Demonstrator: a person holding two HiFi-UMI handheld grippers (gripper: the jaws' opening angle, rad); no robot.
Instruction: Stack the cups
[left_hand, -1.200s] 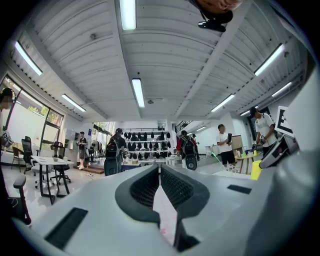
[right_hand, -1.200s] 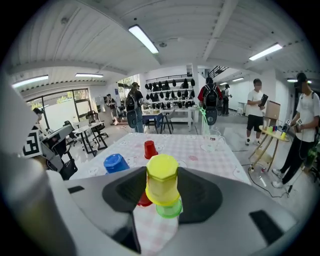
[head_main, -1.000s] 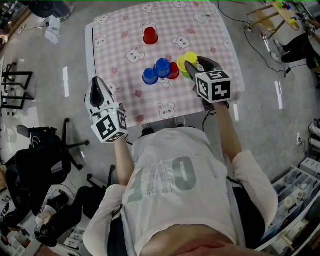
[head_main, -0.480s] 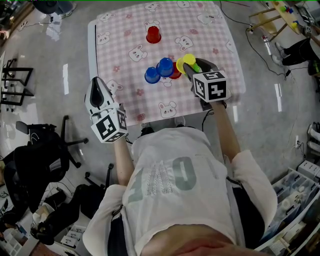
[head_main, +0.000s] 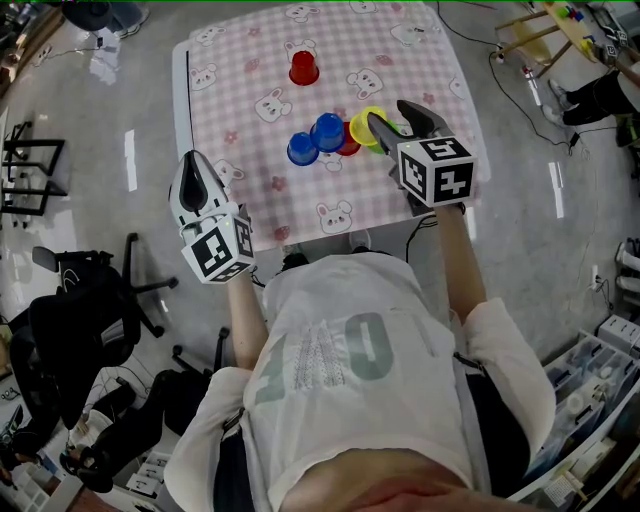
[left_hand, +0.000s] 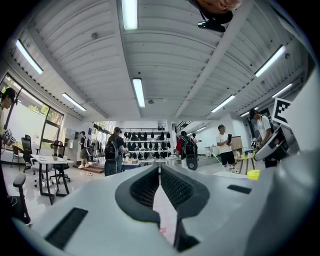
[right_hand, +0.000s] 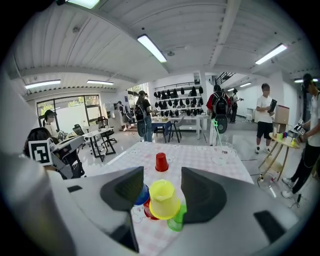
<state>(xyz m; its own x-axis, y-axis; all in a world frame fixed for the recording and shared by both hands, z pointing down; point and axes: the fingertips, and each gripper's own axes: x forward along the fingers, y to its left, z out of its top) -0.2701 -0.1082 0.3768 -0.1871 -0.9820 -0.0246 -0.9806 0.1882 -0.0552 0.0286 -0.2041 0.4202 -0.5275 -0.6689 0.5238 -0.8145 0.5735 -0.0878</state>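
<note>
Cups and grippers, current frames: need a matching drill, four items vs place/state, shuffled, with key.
1. yellow cup
2. lone red cup
3. left gripper
4. right gripper

A. jaws together, nothing between
B. alone on the far part of the table
C. jaws apart
D. upside down between two jaws, over a green cup

Pairs: 1-D, 2-B, 3-A, 4-C. The right gripper's jaws have just been opening, with the yellow cup between them.
</note>
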